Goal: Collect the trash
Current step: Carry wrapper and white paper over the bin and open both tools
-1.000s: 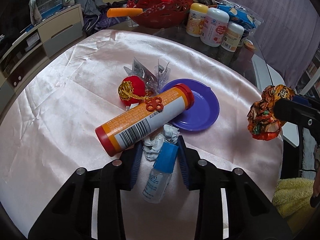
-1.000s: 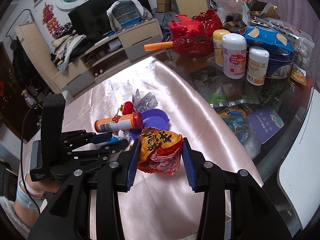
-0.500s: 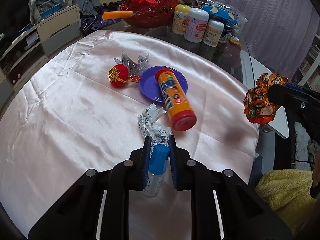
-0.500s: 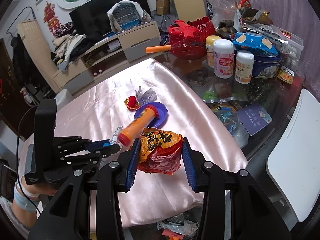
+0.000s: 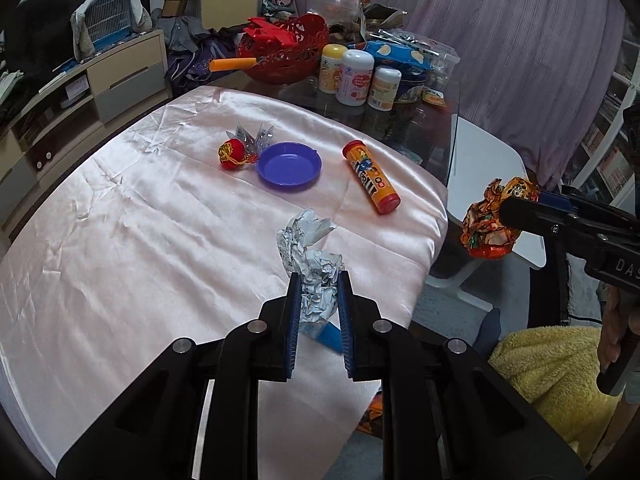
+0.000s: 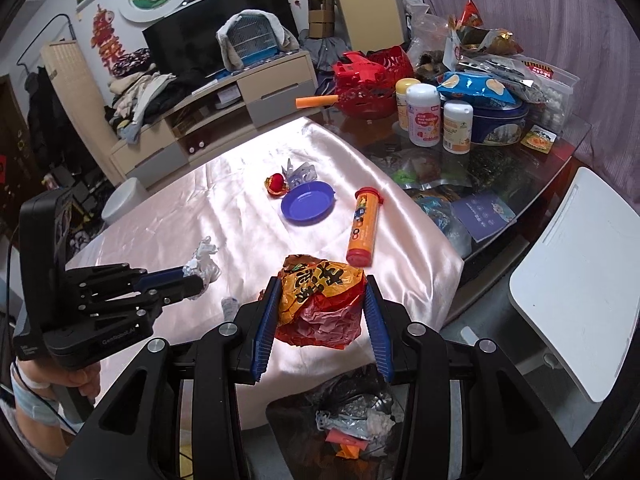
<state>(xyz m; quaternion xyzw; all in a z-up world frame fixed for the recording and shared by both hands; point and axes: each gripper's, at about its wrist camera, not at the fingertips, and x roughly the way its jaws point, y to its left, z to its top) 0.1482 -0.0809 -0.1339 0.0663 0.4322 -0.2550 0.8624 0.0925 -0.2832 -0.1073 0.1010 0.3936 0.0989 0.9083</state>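
1. Clenching a crumpled white paper wad (image 5: 316, 284), the left tongs (image 5: 318, 304) hold it just above the near edge of the desk (image 5: 120, 248); the wad sticks out past the tips toward the far side.
2. A small bottle with a blue cap (image 5: 330, 336) lies on the cloth under those tongs, its long axis running near-left to far-right; I cannot tell whether the pads touch it.
3. The right tongs (image 6: 320, 312) are closed on a crushed orange-and-red snack wrapper (image 6: 320, 304), carried off the near right corner of the desk, above a dark trash bin (image 6: 352, 412) on the floor that has scraps in it.
4. An orange tube with red caps (image 5: 370, 176) lies flat on the right of the cloth, long axis near to far, just right of a purple dish (image 5: 289, 164).
5. A red ornament (image 5: 231, 154) and clear blister packs (image 5: 252, 136) sit left of the dish.
6. Shiny pink satin covers the desk; beyond it the bare glass top carries a red basket (image 5: 288, 50), white jars (image 5: 354, 80) and snack bags.
7. A TV cabinet (image 6: 224, 120) with a birdcage (image 6: 252, 40) stands at the far wall, and purple curtains (image 5: 520, 40) hang on the right.
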